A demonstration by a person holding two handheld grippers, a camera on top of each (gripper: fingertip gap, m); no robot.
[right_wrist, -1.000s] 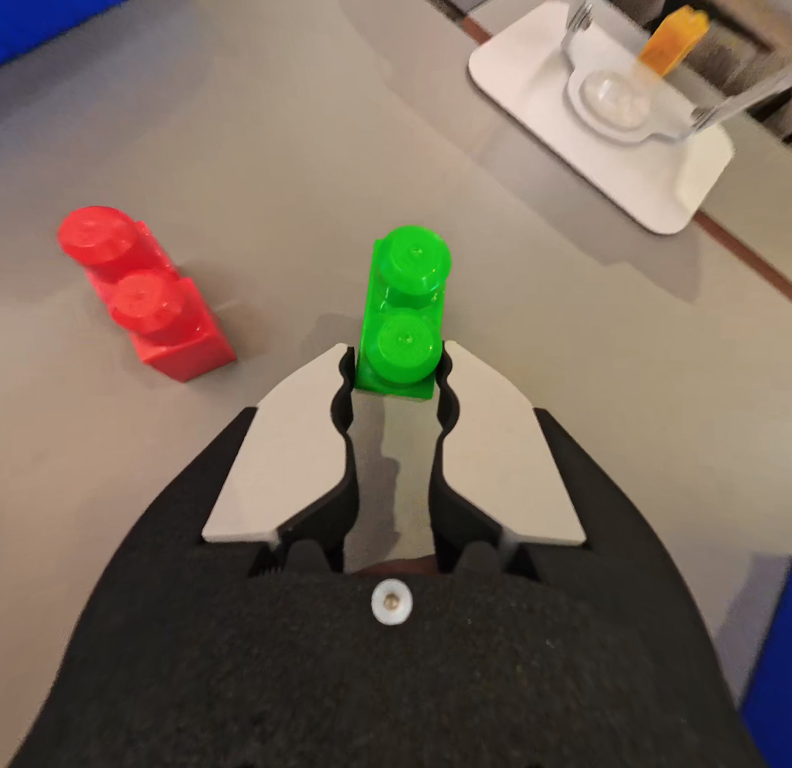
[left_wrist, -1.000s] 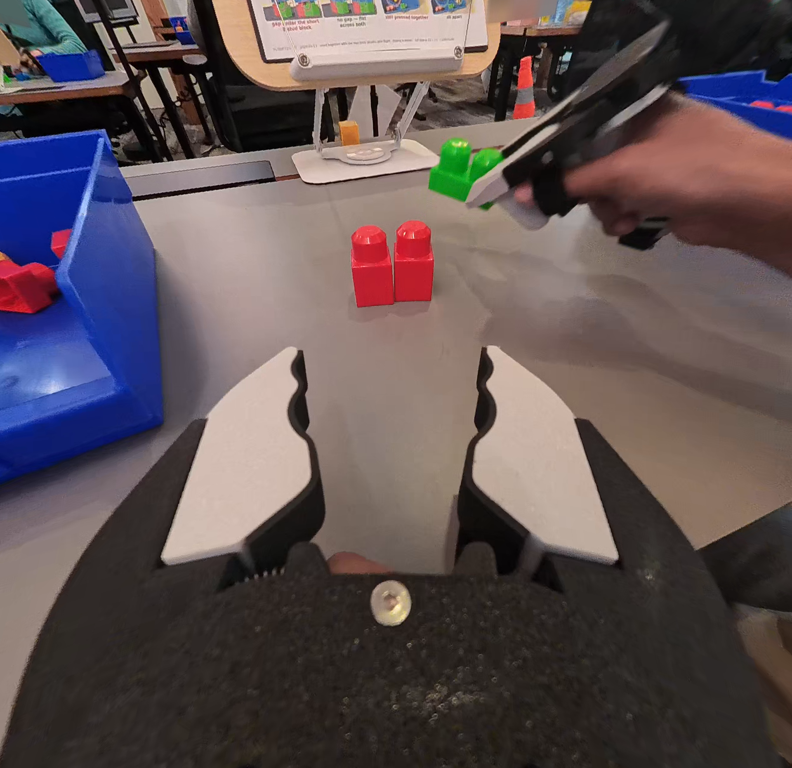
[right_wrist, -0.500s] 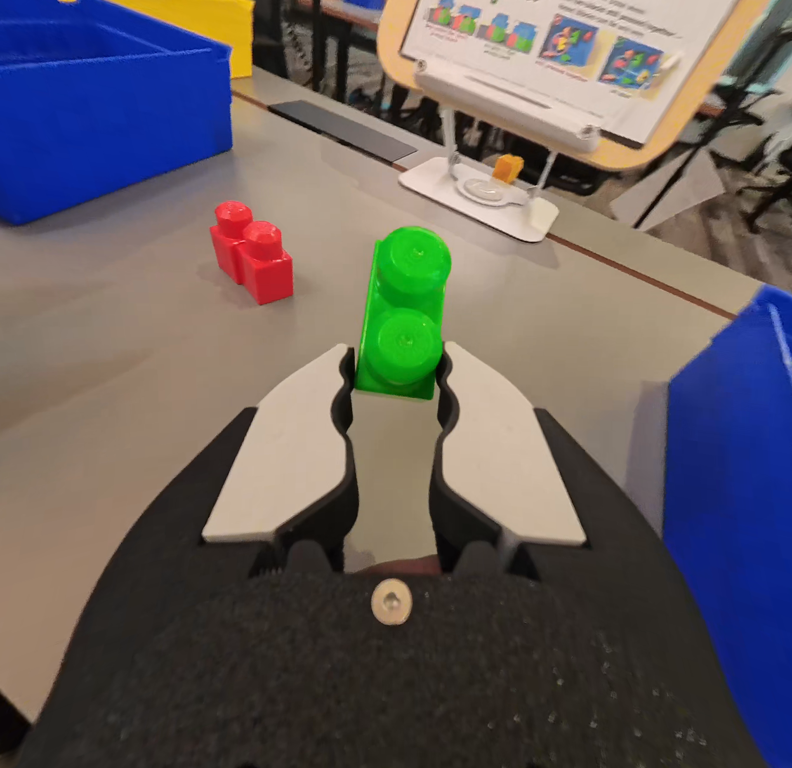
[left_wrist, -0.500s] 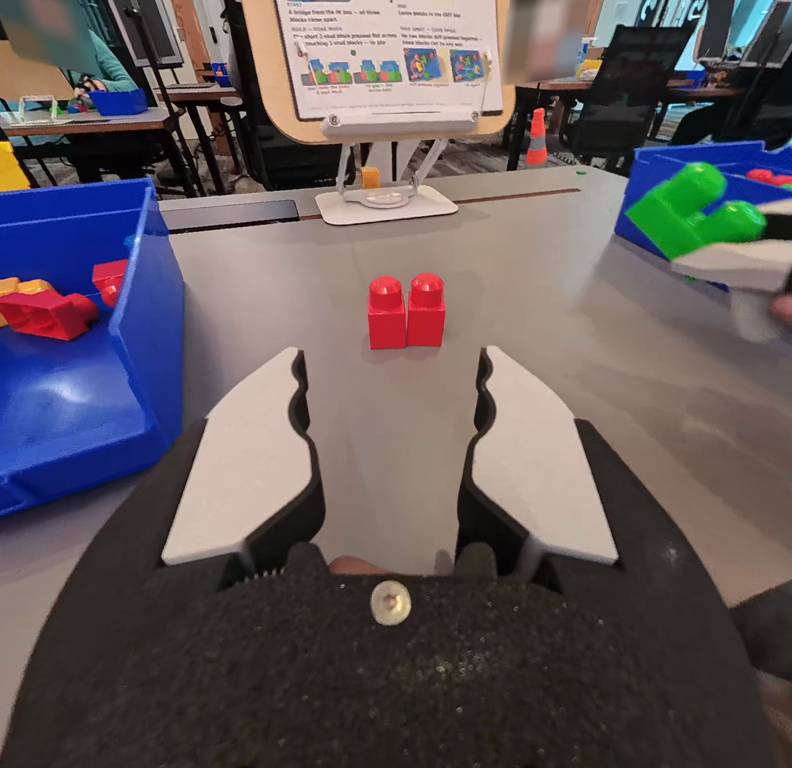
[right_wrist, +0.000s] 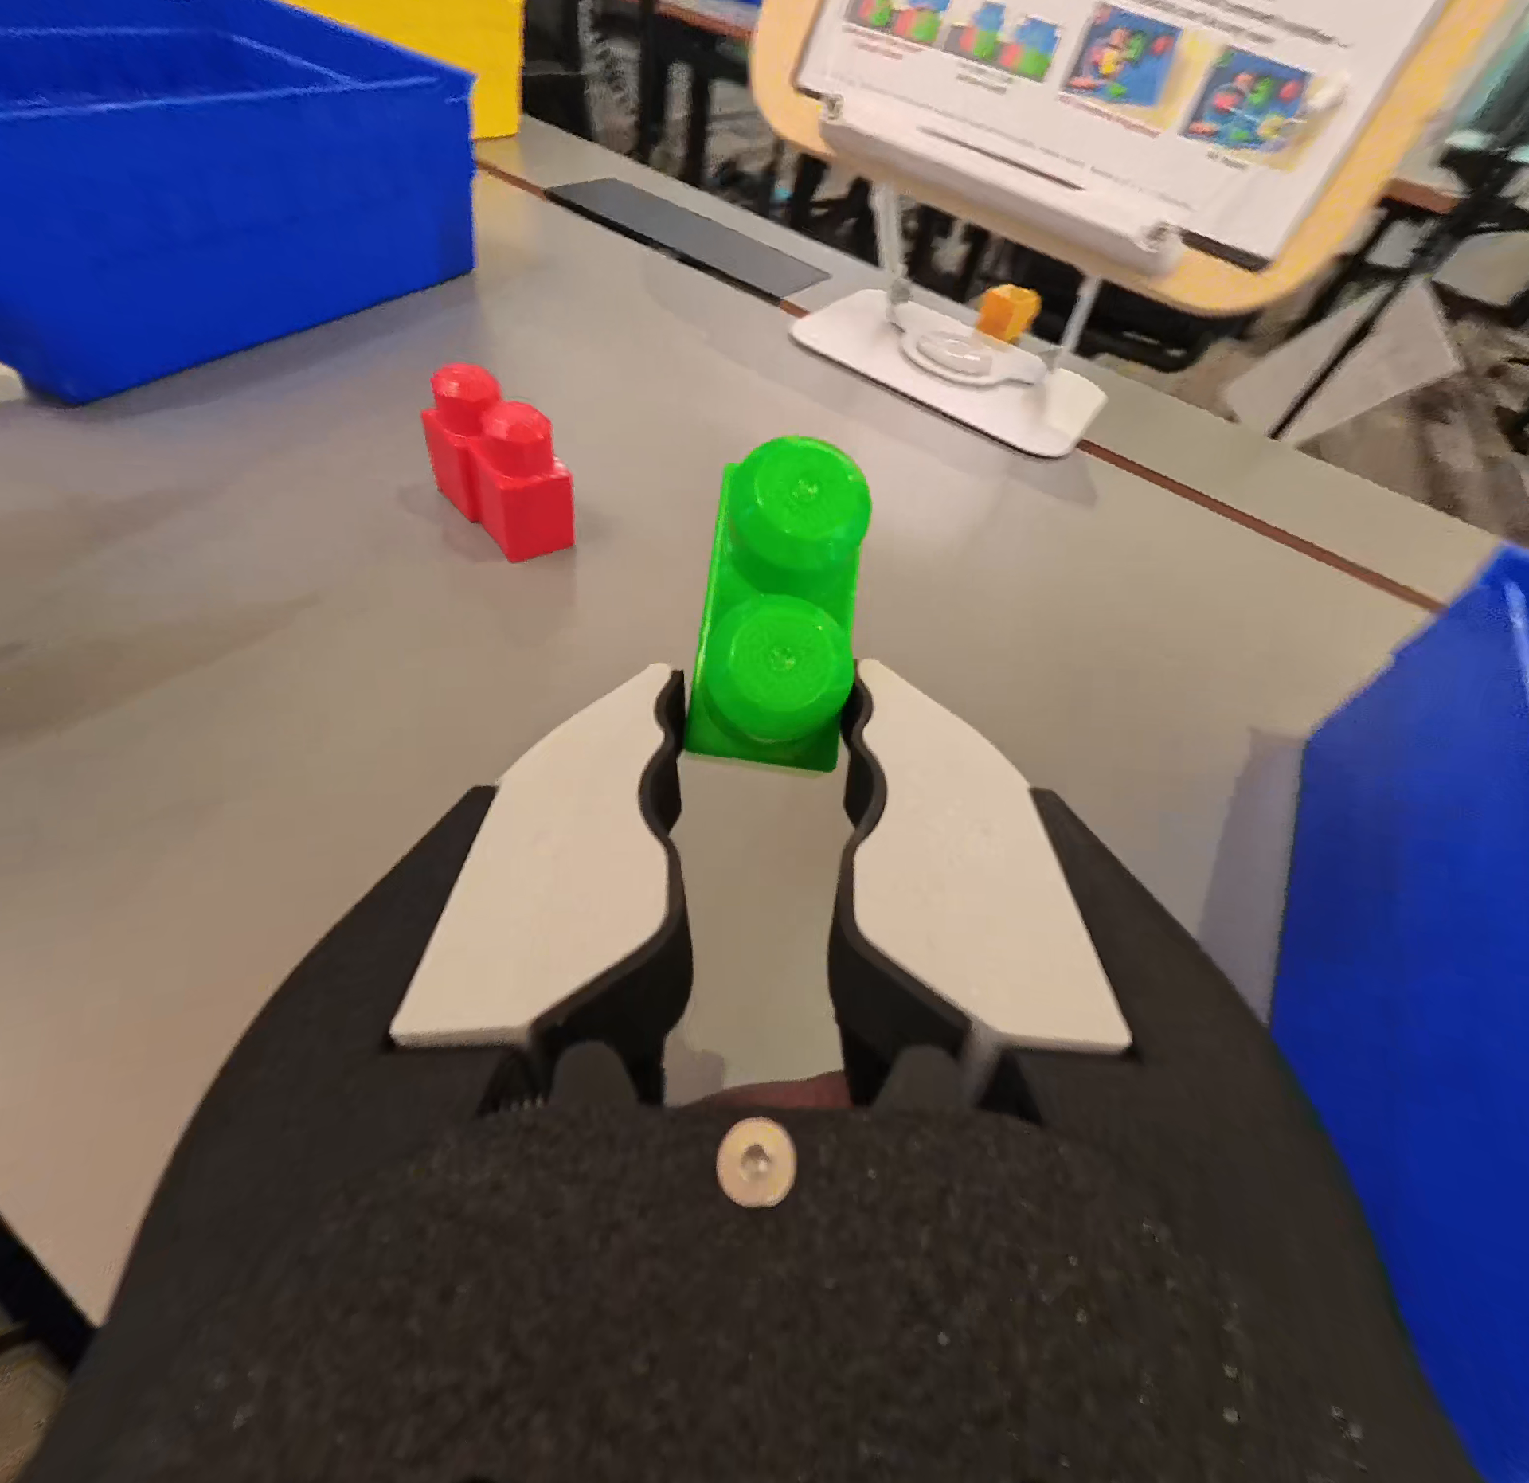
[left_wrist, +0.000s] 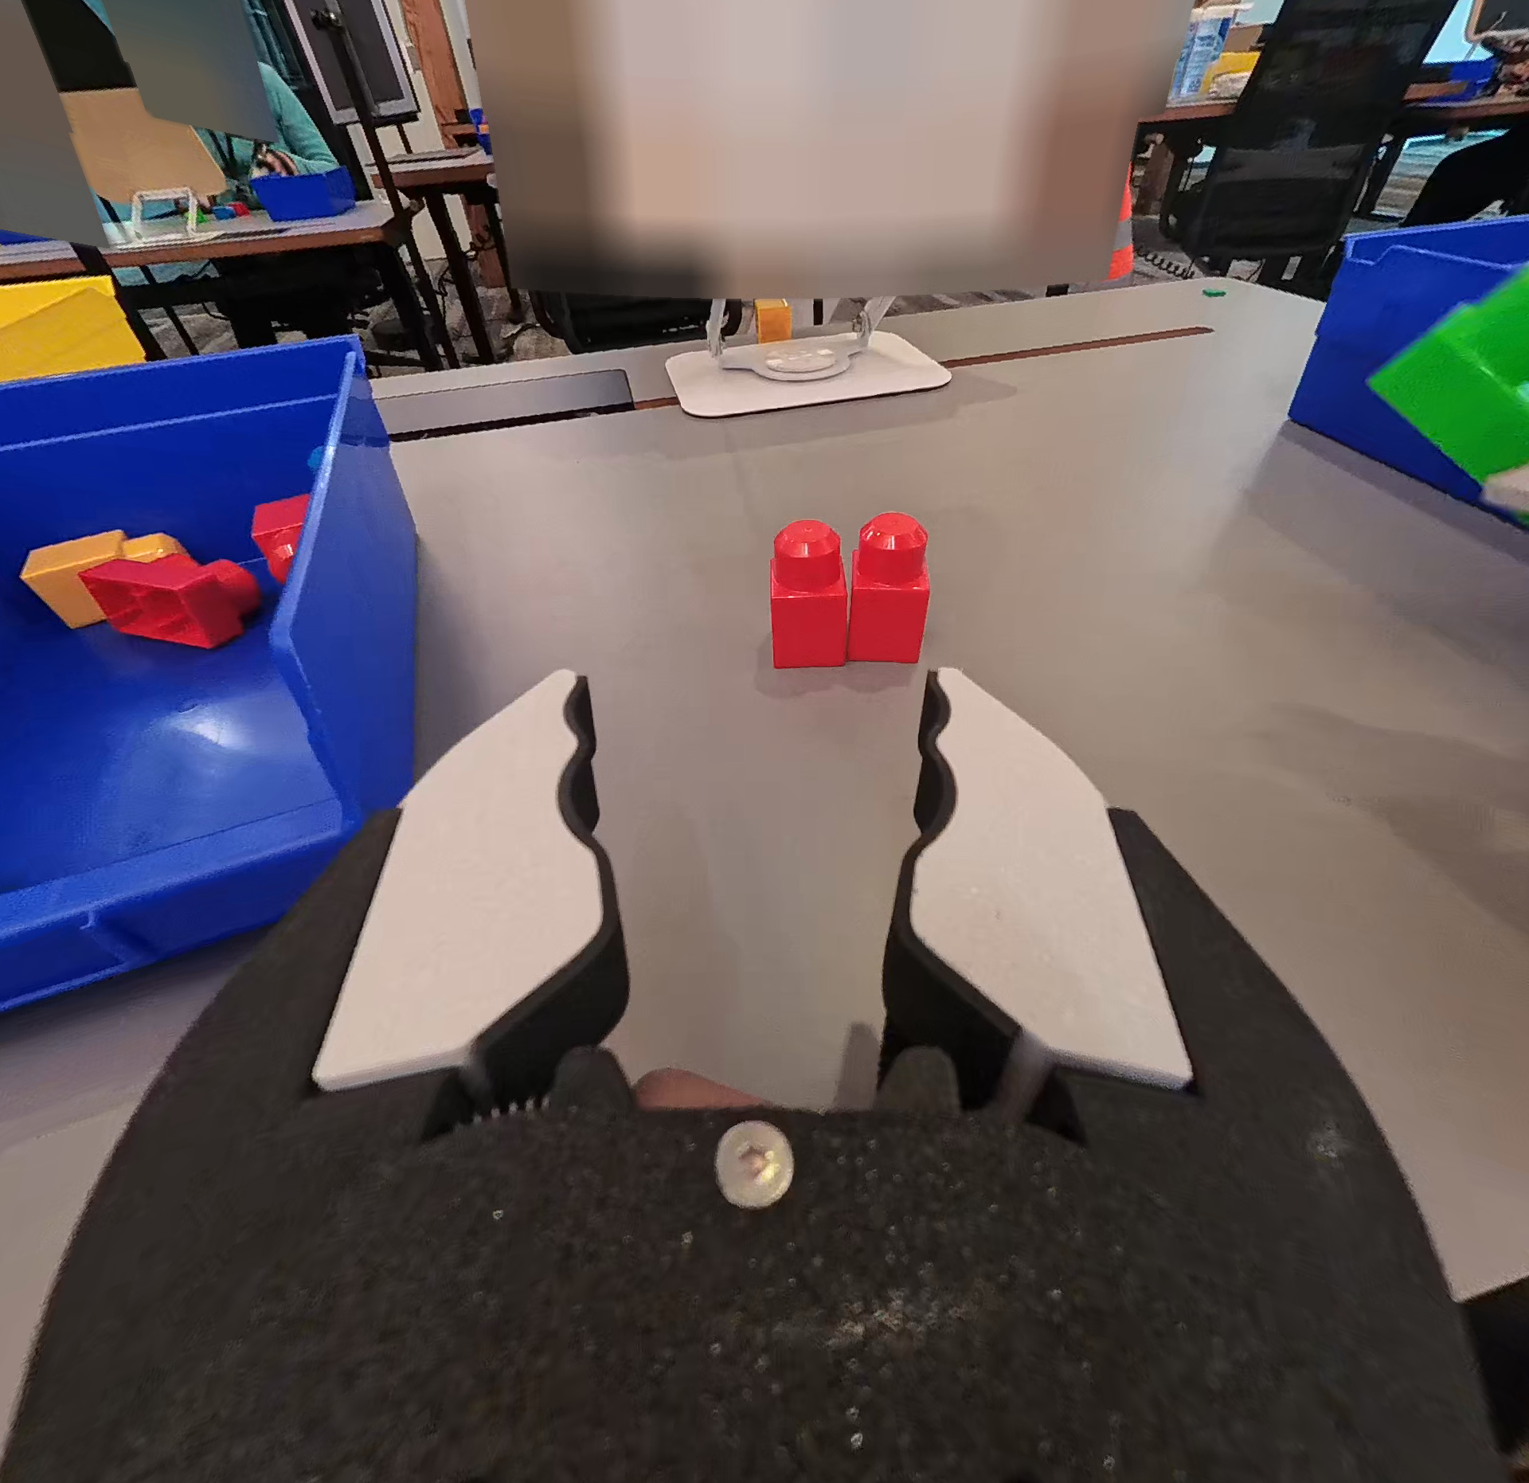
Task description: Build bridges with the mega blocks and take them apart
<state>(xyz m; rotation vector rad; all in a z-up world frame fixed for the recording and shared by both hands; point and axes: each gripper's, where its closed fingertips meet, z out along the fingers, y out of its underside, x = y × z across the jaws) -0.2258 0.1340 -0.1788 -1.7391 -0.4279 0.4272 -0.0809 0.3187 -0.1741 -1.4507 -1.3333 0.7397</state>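
A grey counter is seen carrying a blue bin at the left and another blue bin at the right. In the left bin a red block, a yellow block and part of another red block are found. A stand with a picture sheet is set at the far edge. Two red single-stud blocks are stood upright, touching side by side, mid-counter. The left gripper is held just short of them, its jaws spread wide and empty. A green two-stud block is clamped by its near end in the narrowed jaws of the right gripper, clear of the counter, near the right bin
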